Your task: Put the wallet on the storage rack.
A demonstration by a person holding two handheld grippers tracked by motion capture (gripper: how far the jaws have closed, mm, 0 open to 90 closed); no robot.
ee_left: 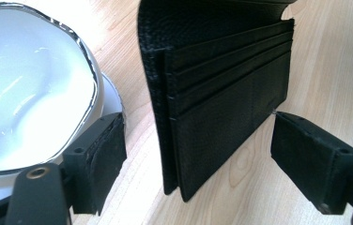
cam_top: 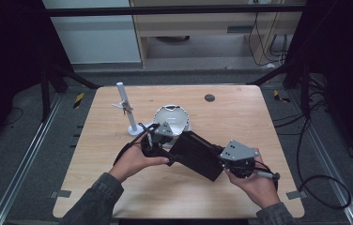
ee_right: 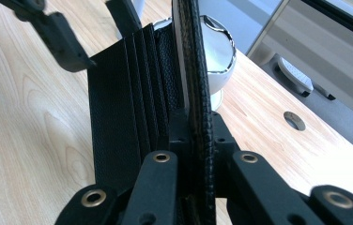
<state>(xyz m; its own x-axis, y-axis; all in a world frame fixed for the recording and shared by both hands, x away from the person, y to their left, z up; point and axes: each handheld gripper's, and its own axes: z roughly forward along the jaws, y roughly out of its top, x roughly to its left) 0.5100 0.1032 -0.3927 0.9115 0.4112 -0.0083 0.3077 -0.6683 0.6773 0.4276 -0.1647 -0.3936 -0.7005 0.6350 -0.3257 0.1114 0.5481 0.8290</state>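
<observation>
A long black leather wallet [cam_top: 195,154] is held up open above the wooden table [cam_top: 245,122]. My right gripper [cam_top: 222,161] is shut on its outer flap; in the right gripper view the jaws [ee_right: 197,124] pinch that flap edge-on. The inner flap with card slots [ee_left: 221,93] hangs between the wide-apart jaws of my left gripper [ee_left: 198,131]. Its right fingertip [ee_left: 282,124] sits at the flap's edge, and the left pad [ee_left: 111,145] stands well clear of it. In the high view my left gripper [cam_top: 167,140] is at the wallet's left end.
A white bowl with a silver rim [cam_top: 172,117] stands just behind the wallet, close to my left gripper's left jaw [ee_left: 29,84]. A white upright stand [cam_top: 126,110] is at the back left. A round hole [cam_top: 209,98] marks the table's far side.
</observation>
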